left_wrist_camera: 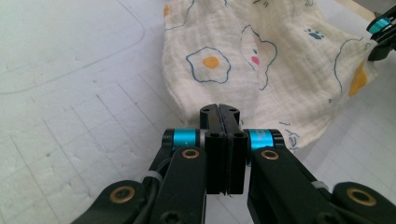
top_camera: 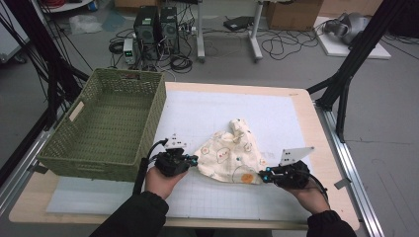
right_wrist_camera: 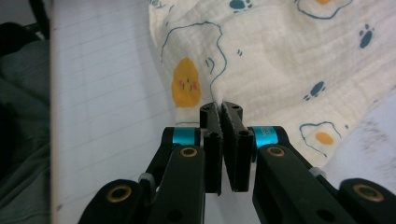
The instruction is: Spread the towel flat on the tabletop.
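A cream cloth [top_camera: 232, 155] printed with fried eggs and paw marks lies bunched on the white gridded mat [top_camera: 207, 108], its far end folded up. My left gripper [top_camera: 194, 159] is at the cloth's left corner. In the left gripper view its jaws [left_wrist_camera: 219, 109] are pressed together at the edge of the cloth [left_wrist_camera: 261, 60], which hangs a little off the mat. My right gripper [top_camera: 264, 175] is at the near right corner. In the right gripper view it [right_wrist_camera: 220, 106] pinches a fold of the cloth [right_wrist_camera: 280, 60]. The right gripper [left_wrist_camera: 380, 32] also shows at the far corner of the left gripper view.
A green woven basket [top_camera: 158, 113] with nothing in it stands at the table's left, close to my left hand [top_camera: 163, 180]. The wooden table edge [top_camera: 321, 148] runs along the right. Bare mat lies beyond the cloth and in front of it.
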Available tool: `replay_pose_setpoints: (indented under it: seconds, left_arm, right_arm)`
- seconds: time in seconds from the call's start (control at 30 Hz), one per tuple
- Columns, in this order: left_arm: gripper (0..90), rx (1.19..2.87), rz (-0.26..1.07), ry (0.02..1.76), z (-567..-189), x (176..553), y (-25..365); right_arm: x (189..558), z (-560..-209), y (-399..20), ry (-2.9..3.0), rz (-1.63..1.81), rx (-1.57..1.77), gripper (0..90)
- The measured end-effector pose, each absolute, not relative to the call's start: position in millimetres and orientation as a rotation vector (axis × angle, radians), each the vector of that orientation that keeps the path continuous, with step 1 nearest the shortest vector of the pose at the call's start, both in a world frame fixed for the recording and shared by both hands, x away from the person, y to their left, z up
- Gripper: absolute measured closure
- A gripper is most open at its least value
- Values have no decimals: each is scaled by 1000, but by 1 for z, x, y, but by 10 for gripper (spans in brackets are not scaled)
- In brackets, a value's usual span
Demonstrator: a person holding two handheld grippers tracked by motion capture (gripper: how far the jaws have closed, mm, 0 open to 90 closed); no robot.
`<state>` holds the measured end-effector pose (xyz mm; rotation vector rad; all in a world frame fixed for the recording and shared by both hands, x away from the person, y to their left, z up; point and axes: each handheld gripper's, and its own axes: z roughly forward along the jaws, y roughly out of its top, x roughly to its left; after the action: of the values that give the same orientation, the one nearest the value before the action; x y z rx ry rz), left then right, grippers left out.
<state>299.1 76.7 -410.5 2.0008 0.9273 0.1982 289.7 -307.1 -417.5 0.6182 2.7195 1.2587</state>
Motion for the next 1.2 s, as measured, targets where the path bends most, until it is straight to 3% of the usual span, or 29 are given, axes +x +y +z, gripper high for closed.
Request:
replay_pose_setpoints:
  seconds: [0.1,0.27,0.37,0.67,0.97,1.03,1.13,1.2]
  left_arm:
    - [886,2017,169,901,-412,293,77]
    - [731,2003,156,878,-410,299,77]
    - [705,1995,178,878,-410,310,71]
    - [655,1933,189,960,-423,353,51]
    - [656,2024,209,1015,-439,376,28]
    - [693,2044,213,1028,-444,376,26]
    - [856,2073,258,1008,-443,375,27]
    - [878,2076,241,1017,-442,375,28]
  right_arm:
    - [282,-420,-307,2766,1247,597,855]
    - [286,-413,-311,2737,1291,625,683]
    - [298,-409,-310,2688,1272,656,618]
    - [345,-421,-306,2643,1196,753,582]
    - [364,-439,-301,2671,1096,796,688]
    - [364,-439,-300,2661,1083,787,740]
    - [362,-440,-301,2665,1093,780,849]
    - [361,-441,-301,2670,1110,781,877]
